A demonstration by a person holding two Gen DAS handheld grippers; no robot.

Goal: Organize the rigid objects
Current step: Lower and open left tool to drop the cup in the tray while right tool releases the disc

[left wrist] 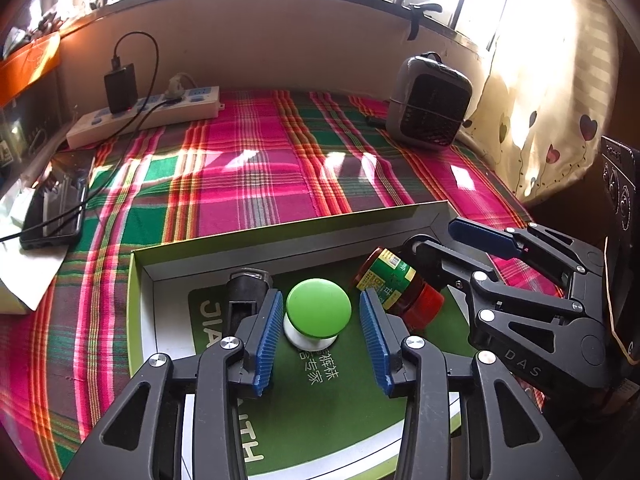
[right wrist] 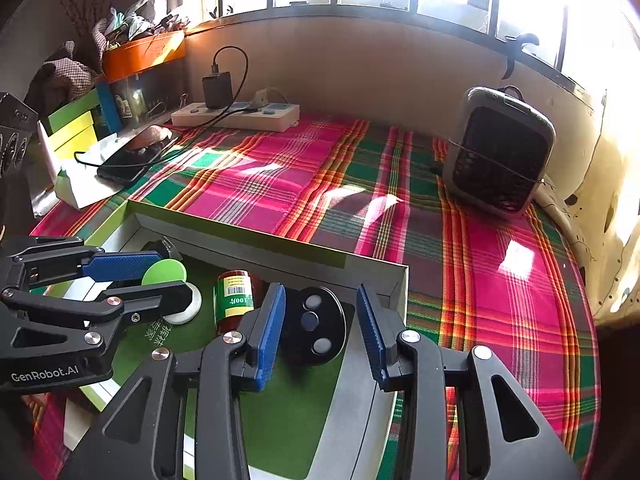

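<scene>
A shallow green-and-white box (left wrist: 280, 236) lies on the plaid cloth and holds the objects. A green-capped white item (left wrist: 318, 308) stands in it between the fingers of my open left gripper (left wrist: 320, 334), not clamped. A black cylinder (left wrist: 245, 292) stands to its left. A red-lidded jar with a green label (left wrist: 394, 286) lies on its side to the right. My open right gripper (right wrist: 320, 332) hovers over a black disc with three round buttons (right wrist: 314, 326). The jar (right wrist: 234, 300) and green cap (right wrist: 165, 272) also show there.
A white power strip (left wrist: 148, 114) with a black charger stands at the back left. A phone (left wrist: 54, 210) lies on paper at the left. A grey heater (left wrist: 430, 102) stands at the back right. A curtain (left wrist: 552, 80) hangs on the right.
</scene>
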